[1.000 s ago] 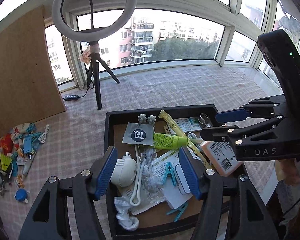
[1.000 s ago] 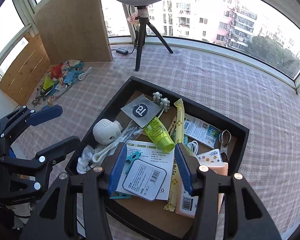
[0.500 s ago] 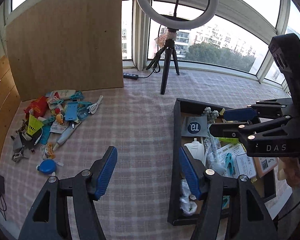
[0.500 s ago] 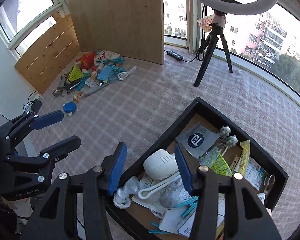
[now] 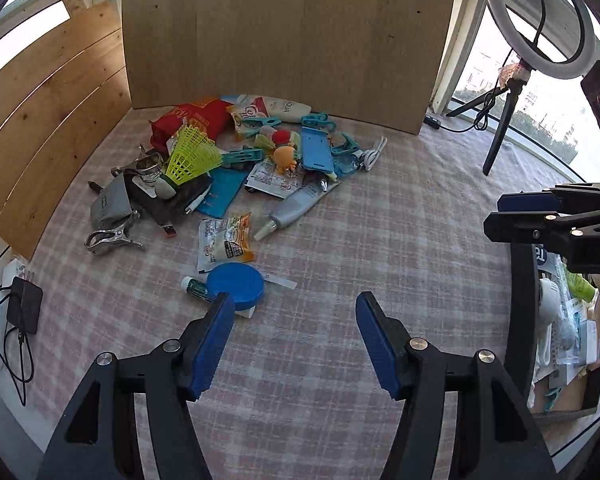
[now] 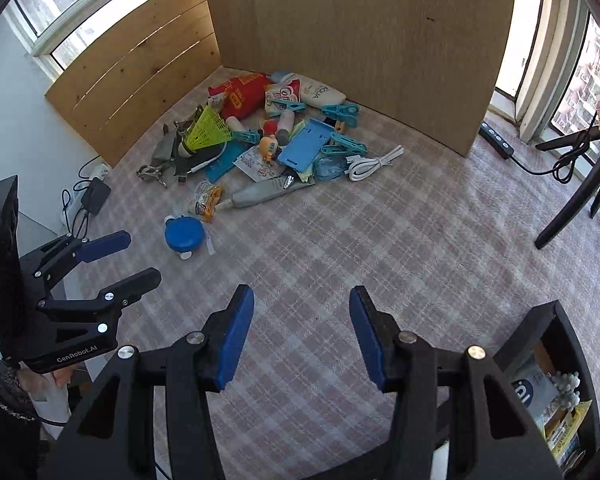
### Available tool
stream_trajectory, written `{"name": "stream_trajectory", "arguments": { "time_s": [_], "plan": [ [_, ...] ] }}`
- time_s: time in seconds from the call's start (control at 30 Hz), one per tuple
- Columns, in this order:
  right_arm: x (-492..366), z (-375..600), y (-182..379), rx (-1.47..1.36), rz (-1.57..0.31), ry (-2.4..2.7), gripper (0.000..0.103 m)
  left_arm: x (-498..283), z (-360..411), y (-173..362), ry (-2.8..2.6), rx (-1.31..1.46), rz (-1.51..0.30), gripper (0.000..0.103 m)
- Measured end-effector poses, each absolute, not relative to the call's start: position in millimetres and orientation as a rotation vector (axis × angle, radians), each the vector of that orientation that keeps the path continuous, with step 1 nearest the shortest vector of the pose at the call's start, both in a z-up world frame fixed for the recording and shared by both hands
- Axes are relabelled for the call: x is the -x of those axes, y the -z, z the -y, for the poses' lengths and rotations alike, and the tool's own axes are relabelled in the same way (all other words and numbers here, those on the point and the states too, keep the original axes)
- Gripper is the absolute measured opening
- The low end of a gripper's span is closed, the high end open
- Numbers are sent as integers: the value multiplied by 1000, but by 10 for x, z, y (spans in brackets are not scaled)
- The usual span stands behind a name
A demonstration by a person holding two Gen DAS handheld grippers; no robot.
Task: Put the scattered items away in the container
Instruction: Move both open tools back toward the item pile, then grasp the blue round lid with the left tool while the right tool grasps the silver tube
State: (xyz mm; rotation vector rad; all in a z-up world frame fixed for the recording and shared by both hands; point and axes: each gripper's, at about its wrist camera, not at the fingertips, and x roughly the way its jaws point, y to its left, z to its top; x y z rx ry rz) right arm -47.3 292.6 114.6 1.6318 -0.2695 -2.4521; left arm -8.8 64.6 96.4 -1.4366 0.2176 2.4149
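Both grippers hang over the checked cloth [image 5: 340,240], tipped steeply downward. The left gripper [image 5: 294,340] fills the bottom of its own view with blue pads spread wide and only cloth between them; the tip of the left-hand pad sits right at the edge of the blue round tin [image 5: 236,285] in the frame, whether it touches I cannot tell. The right gripper [image 6: 302,336] is likewise released, jaws apart, nothing gripped, bare cloth showing through the gap.

In the left view the right gripper pokes in from the right edge; in the right view the left gripper juts in at centre left, near that same tin.

The black tray [image 5: 520,320] sits at the right edge of the left view, holding a white rounded gadget [image 5: 548,300], a green tube, papers and packets. In the right view its corner shows at lower right with a grey sachet and yellow packet inside.

The scattered pile [image 5: 236,160] lies at upper centre-left against the wooden board [image 5: 292,32]: yellow shuttlecock [image 5: 192,156], red pouch, blue phone case, grey tube, clips, cable.
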Motion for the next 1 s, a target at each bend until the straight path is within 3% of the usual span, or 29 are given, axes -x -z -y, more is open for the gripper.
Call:
{"name": "stream_trajectory", "arguments": {
  "time_s": [0.27, 0.77, 0.9, 1.0],
  "plan": [
    [1278, -2590, -709, -1825, 507, 2367, 49, 415, -390, -729, -2330, 1424, -276, 60],
    [1956, -2217, -169, -2072, 685, 2344, 50, 597, -436, -435, -2186, 1407, -357, 60],
    [1976, -2169, -174, -2100, 682, 2367, 51, 623, -480, -366, -2170, 1422, -353, 47],
    [1994, -2162, -171, -2136, 696, 2359, 51, 620, -498, -359, -2151, 1417, -325, 48]
  ]
}}
